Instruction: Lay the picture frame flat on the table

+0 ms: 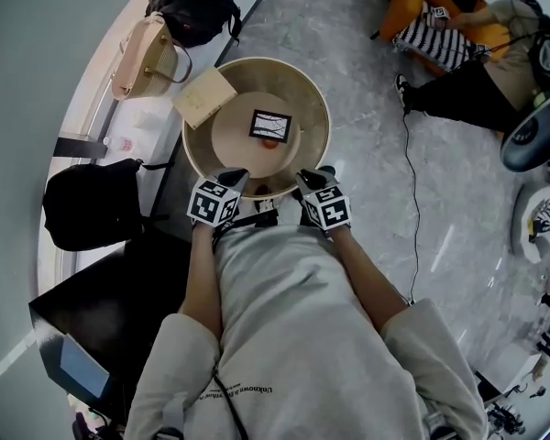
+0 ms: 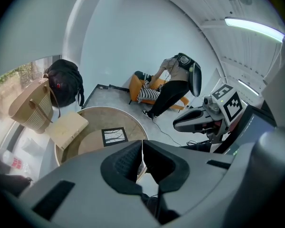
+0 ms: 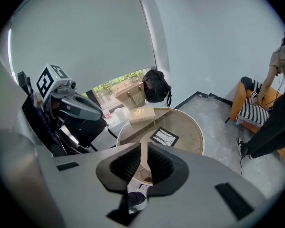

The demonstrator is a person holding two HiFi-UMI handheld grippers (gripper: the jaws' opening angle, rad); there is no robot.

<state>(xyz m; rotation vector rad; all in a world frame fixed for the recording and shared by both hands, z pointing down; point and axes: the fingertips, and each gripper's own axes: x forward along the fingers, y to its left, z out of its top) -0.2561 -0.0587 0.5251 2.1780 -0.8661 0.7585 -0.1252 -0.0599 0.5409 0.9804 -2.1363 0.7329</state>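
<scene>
Pale wood forms a round counter with a raised rim, seen from above. A person stands at its 6 o'clock edge with a gripper in each hand. On it is a small frame, black-bordered with a pale branch-like print. It sits just off the counter's centre toward 3 o'clock, at 12 o'clock from both grippers and well apart from them. It looks low, close to flat, but whether a rear leg props it up cannot be told. A small orange patch shows at its 6 o'clock edge; what it is cannot be told. A flat wooden box overhangs the rim at 10 o'clock.

On the left gripper the fingers are pressed together and hold nothing. On the right gripper the fingers are almost together, with a thin slit between them and nothing in it. Both hover at the near rim, angled down toward the frame.

As a judgement, the frame is probably light and stiff, with a glazed front that would be slick and breakable. The border is the place to grip, best at the 12 o'clock rail or a side rail. The fingers should close across its thickness, off the glass. The counter top looks glossy, so the frame may slide if pushed. It should be lowered gently, not dropped.
</scene>
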